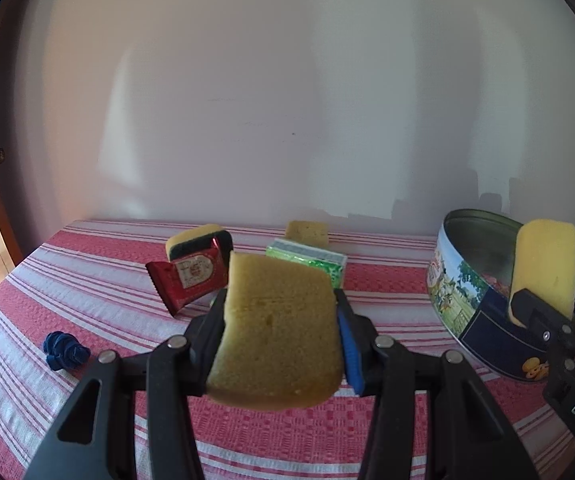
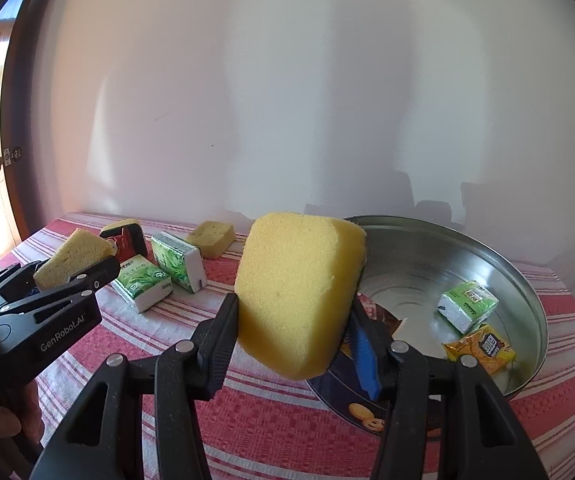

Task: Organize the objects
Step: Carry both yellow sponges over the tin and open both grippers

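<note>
Left gripper (image 1: 281, 320) is clamped on a tan sponge (image 1: 279, 328), jaws part-open around its width, sponge lifted off the striped cloth (image 1: 87, 280). Right gripper (image 2: 293, 320) is clamped on a yellow sponge (image 2: 299, 292) the same way, held just at the near rim of the round tin (image 2: 527, 292); in the left view it sits in front of the tin's wall.

In the tin: a green tissue pack (image 2: 467, 306) and a yellow snack packet (image 2: 479, 348).

On the cloth, left of the tin: two green tissue packs (image 2: 143, 284) (image 2: 179, 266) side by side, a red packet (image 1: 187, 280) leaning on a yellow-green scrub sponge (image 1: 199, 240), a third tan sponge (image 2: 211, 238) near the wall, and a small blue thing (image 1: 63, 350) well apart at left, too small to tell.
</note>
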Motion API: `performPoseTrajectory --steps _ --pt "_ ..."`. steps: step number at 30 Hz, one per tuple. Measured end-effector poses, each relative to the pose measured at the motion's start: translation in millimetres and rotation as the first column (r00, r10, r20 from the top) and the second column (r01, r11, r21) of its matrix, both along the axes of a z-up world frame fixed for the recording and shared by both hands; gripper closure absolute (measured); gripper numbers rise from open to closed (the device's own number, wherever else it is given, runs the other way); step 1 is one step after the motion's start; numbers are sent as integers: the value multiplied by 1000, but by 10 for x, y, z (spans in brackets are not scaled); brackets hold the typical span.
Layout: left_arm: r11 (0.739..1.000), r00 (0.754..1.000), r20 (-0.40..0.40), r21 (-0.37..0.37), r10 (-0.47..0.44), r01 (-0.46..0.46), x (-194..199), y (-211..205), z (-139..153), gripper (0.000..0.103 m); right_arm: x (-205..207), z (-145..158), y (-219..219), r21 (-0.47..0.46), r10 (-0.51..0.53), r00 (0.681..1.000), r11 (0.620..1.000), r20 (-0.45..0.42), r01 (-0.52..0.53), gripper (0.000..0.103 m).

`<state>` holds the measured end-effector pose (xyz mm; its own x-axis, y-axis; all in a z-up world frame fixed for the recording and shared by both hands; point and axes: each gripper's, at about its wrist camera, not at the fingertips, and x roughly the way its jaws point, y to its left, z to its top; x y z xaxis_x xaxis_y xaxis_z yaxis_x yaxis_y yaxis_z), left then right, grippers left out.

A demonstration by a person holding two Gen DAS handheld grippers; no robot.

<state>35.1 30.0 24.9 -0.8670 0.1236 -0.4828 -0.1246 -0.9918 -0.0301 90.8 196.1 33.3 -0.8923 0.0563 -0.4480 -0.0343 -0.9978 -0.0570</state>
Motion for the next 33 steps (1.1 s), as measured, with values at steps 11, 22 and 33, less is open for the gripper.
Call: performPoseTrajectory --steps 11,22,33 --pt "998 998 4 14 -63 63 87 402 12 55 82 81 341 43 -27 998 999 -50 29 49" --pt "991 992 -36 41 -123 124 100 835 155 55 76 138 766 41 -102 993 994 -66 104 49" --pt "977 977 -51 42 -206 208 67 1360 192 55 -18 121 1232 40 -219 975 974 -49 221 49"
